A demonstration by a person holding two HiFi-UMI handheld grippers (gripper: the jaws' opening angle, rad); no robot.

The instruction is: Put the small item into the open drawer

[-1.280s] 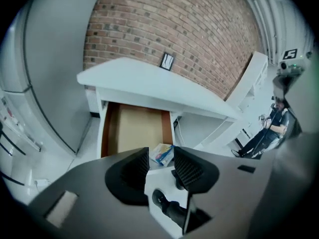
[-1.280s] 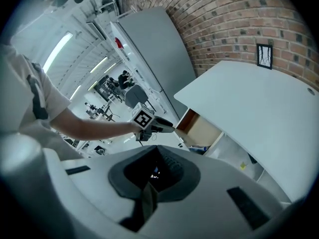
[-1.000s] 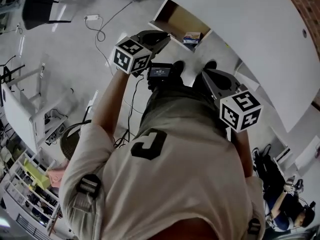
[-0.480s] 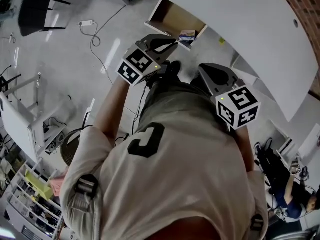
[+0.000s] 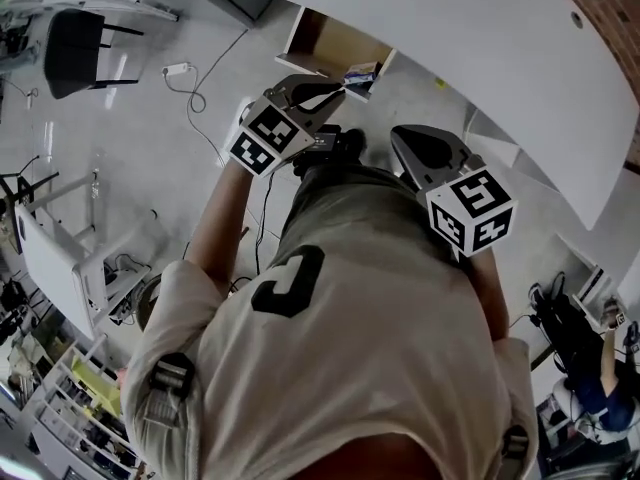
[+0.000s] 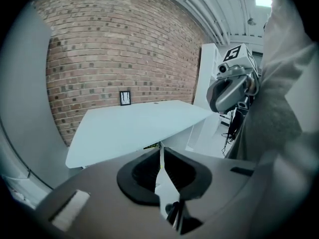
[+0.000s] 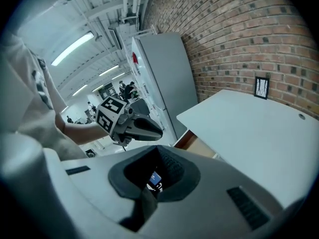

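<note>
In the head view the open wooden drawer [image 5: 322, 36] sticks out from under the white table [image 5: 480, 38]. A small blue and white item [image 5: 362, 71] lies in the drawer's near right corner. My left gripper [image 5: 335, 86] hovers just short of that corner with its tip close to the item. Its jaws are shut to a thin slit in the left gripper view [image 6: 160, 159], with nothing between them. My right gripper [image 5: 400, 136] is held lower right, over the person's legs, and looks shut and empty. The drawer's brown inside [image 7: 198, 143] also shows in the right gripper view.
The person's body fills the lower head view. A black chair [image 5: 75, 43], a cable with a plug [image 5: 182, 68] and white racks [image 5: 60, 258] are on the floor at left. A brick wall [image 6: 114, 49] and a white cabinet [image 7: 159, 78] stand behind the table.
The left gripper has moved toward the drawer and now hangs by the corner with the item. The right gripper has barely shifted. The item has stayed in the drawer.
</note>
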